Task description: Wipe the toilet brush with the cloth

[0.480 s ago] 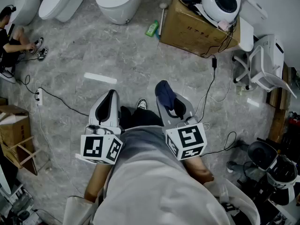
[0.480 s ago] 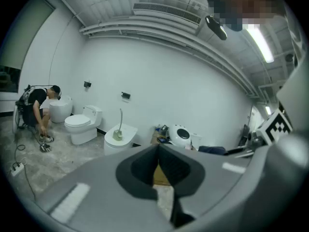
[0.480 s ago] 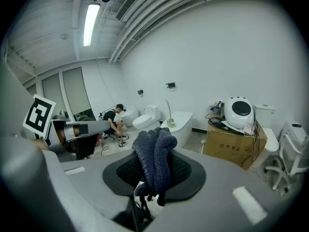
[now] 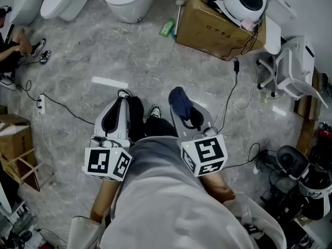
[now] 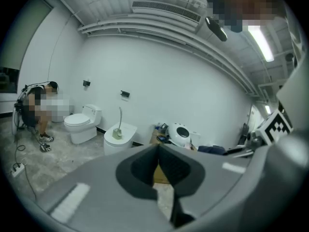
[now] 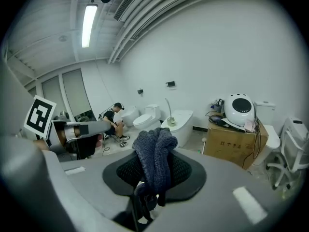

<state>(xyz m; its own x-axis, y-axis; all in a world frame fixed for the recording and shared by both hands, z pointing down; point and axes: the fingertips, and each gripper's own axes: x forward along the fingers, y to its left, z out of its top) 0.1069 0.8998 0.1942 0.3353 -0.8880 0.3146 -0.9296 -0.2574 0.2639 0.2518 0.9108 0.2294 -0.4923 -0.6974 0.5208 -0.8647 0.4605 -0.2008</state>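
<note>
a: left gripper point(image 5: 158, 151)?
b: jaws together, tips touching, nothing held. it is level and points toward the closed white toilet point(image 4: 129, 4), well apart from it.

a: right gripper point(image 6: 150, 187)?
b: jaws clamped on a dark blue knitted cloth point(image 6: 154, 158). the cloth stands up in a bunch above the pads and a short end hangs below. in the head view it covers that gripper's tip point(image 4: 181, 104).

a: the task's thing?
b: the toilet brush point(image 6: 169, 111), pale curved handle in a greenish holder, stands upright on top of the closed white toilet. also seen from the left gripper view point(image 5: 118, 125). both grippers well apart from it, nothing touching it.

a: around the toilet?
b: brown cardboard box point(image 4: 218, 27) just beside it on the right, a round white appliance point(image 4: 246, 1) on top of the box. small green bottle point(image 4: 167, 29) on the grey marbled floor between toilet and box. second white toilet point(image 4: 65, 1) on its left. beyond that one, a person point(image 4: 13, 43) crouched low.
</note>
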